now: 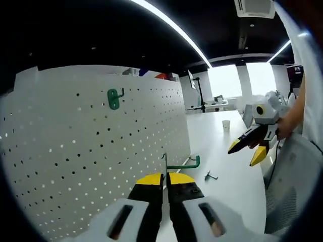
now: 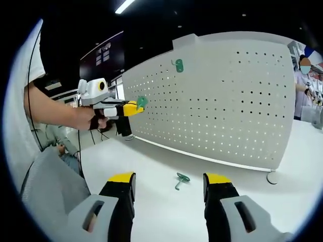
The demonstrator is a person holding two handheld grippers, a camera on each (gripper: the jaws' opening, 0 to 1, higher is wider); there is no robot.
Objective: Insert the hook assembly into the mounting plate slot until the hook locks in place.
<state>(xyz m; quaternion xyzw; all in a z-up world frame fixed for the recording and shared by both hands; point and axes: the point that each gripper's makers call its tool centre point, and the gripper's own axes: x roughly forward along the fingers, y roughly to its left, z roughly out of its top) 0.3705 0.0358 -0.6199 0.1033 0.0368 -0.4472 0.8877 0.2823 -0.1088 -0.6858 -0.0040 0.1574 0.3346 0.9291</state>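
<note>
The left gripper (image 1: 165,180) pinches a green hook (image 1: 182,164). The right gripper (image 2: 169,180) is wide open, holding nothing. 1 more hook (image 2: 181,179) lies on the table (image 2: 151,166), its shape hard to see.

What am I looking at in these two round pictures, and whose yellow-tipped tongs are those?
They are hand-held tools, one in each of a person's hands, each carrying its own camera. The left gripper has its fingers closed on a green hook, seen in the left gripper view. The right gripper is open and holds nothing. Ahead stands a white pegboard with another green hook already mounted on it. A third green hook lies loose on the white table. Each view also catches the other tool from the side.
</note>
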